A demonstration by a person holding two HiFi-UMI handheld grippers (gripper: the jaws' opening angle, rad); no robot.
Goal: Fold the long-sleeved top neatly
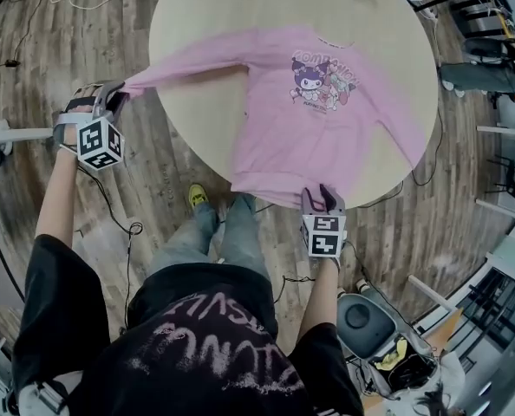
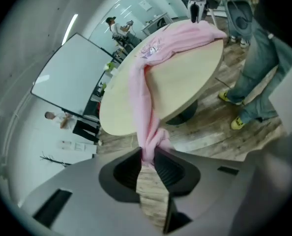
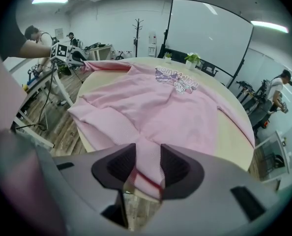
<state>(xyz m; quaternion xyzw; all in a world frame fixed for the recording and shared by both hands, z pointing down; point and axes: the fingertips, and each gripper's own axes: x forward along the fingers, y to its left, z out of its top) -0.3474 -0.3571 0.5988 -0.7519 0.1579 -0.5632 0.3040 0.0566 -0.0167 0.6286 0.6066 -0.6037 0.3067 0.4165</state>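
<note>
Where plank floor (image 1: pixel 153 172) spreads, a round table (image 1: pixel 197 16) bears the top (image 1: pixel 301 137).

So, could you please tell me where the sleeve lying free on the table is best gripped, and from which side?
Grip the free sleeve at its cuff, coming in over the right edge of the table as the head view shows it. The sleeve lies flat and slants out to that rim, so probably only the cuff end offers the jaws an edge to close over.
</note>
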